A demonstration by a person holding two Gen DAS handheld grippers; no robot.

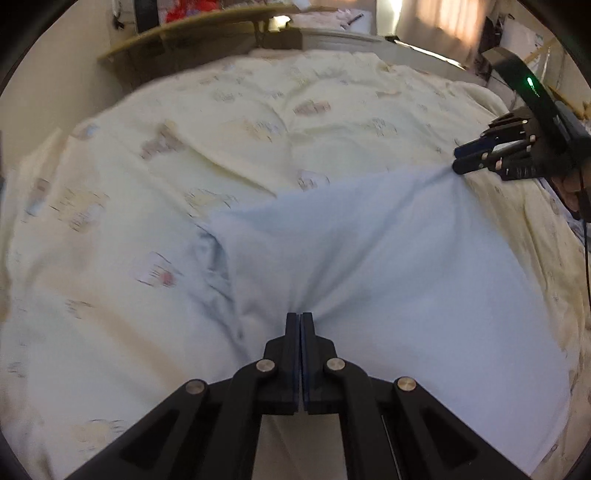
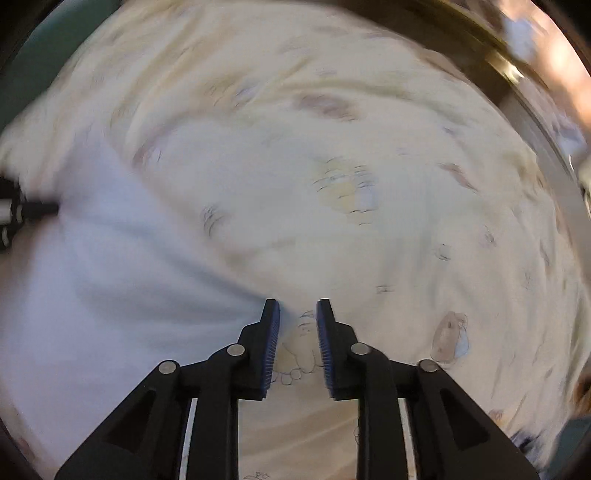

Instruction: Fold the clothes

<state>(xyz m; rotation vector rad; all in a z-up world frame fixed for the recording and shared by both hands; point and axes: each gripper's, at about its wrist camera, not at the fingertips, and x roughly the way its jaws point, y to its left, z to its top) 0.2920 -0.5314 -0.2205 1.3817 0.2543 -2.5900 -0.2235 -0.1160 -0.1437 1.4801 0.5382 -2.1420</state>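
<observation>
Garment: a pale blue cloth (image 1: pixel 369 266) lies spread on the bed (image 1: pixel 184 129), over a cream bedspread printed with small animals (image 1: pixel 258 110).
Left gripper (image 1: pixel 300 317): fingers pressed together, pinching a bunched edge of the cloth at the near side.
Right gripper (image 2: pixel 297 314): fingers spread apart; only the bedspread shows in the gap. The cloth's corner lies against the outer side of its left finger (image 2: pixel 271 332).
Right wrist view: blurred.
Cloth shape: stretched in a fan between the 2 grippers.
Background: a shelf (image 1: pixel 184 33) behind the bed.
</observation>
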